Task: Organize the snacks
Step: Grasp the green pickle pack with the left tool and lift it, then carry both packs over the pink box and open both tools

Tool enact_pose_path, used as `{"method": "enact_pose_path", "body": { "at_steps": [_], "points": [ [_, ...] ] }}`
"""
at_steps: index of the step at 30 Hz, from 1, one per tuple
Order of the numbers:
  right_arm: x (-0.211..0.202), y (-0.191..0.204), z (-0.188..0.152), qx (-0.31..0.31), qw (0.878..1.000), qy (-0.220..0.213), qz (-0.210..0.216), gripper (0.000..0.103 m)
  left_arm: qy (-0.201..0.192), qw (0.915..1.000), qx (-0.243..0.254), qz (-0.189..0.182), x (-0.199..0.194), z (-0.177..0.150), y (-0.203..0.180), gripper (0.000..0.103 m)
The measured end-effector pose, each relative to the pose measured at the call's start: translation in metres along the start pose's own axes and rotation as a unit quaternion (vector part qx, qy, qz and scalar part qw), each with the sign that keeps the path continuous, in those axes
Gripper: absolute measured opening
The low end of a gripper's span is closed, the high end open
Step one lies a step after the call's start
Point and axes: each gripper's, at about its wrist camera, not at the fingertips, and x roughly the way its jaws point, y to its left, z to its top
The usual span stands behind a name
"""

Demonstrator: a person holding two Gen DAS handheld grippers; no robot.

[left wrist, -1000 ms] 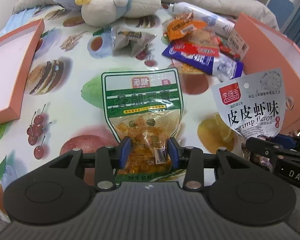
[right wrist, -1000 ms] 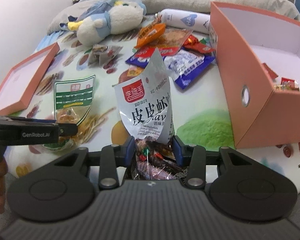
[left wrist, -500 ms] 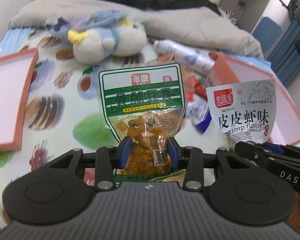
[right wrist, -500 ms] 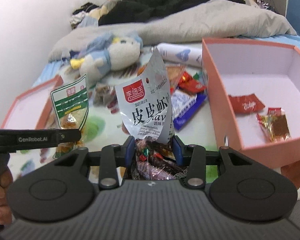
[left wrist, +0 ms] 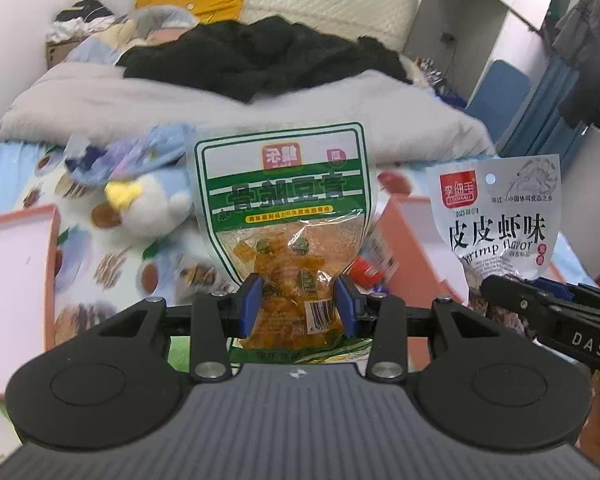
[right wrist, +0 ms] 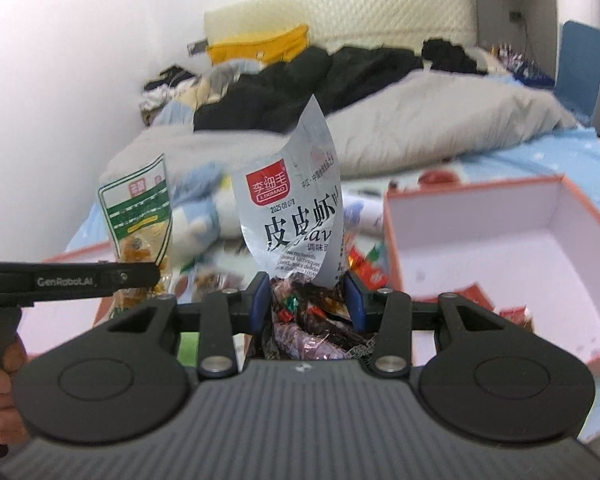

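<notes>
Green-and-white snack bag (left wrist: pixel 284 208), clear lower window showing orange pieces, barcode near the bottom: held upright in the left gripper (left wrist: pixel 298 306), blue pads (left wrist: pixel 250 304) pressed against its lower sides, clear of the bed. Silver shrimp-flavour bag (right wrist: pixel 296 220), red logo, black lettering, top corner curled: clamped at its lower end in the right gripper (right wrist: pixel 306 302), dark wrapped contents bunched between the pads, likewise raised. Both bags stand side by side in the air, near each other, not touching. Pink box (right wrist: pixel 500 236), open, white inside, on the bed to the right of the silver bag; a few small red wrapped snacks (right wrist: pixel 512 314) lie in it. Pink lid (left wrist: pixel 16 280), flat, at far left. Plush toy (left wrist: pixel 144 200), blue and white with yellow beak, behind the green bag. Grey duvet (left wrist: pixel 140 104) and black clothing (left wrist: pixel 260 60) further back.
</notes>
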Motion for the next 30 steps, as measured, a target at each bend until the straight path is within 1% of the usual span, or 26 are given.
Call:
{"method": "enact_pose_path", "body": {
  "at_steps": [3, 8, 14, 20, 24, 27, 30],
  "points": [
    [-0.005, -0.005, 0.015, -0.002, 1.000, -0.021, -0.006, 0.044, -0.013, 0.9999, 0.003, -0.004, -0.004, 0.016, -0.012, 0.046],
    [-0.015, -0.024, 0.034, 0.002, 0.999, -0.047, -0.014, 0.044, -0.031, 0.9991, 0.016, -0.023, -0.009, 0.040, -0.037, 0.046],
    [-0.022, -0.049, 0.044, 0.017, 0.997, -0.066, -0.036, 0.044, -0.038, 0.9974, 0.031, -0.053, -0.002, 0.060, -0.080, 0.046],
    [-0.008, -0.074, 0.041, 0.030, 0.996, -0.060, -0.051, 0.044, -0.020, 0.9951, 0.054, -0.080, 0.035, 0.071, -0.126, 0.046],
    [0.006, -0.105, 0.036, 0.052, 0.995, -0.046, -0.072, 0.044, 0.002, 0.9921, 0.078, -0.099, 0.068, 0.074, -0.156, 0.046],
    [0.022, -0.127, 0.031, 0.069, 0.993, -0.028, -0.089, 0.044, 0.027, 0.9885, 0.081, -0.124, 0.096, 0.071, -0.174, 0.046],
    [0.040, -0.146, 0.025, 0.079, 0.991, -0.012, -0.104, 0.044, 0.043, 0.9866, 0.095, -0.125, 0.128, 0.070, -0.194, 0.046]
  ]
}}
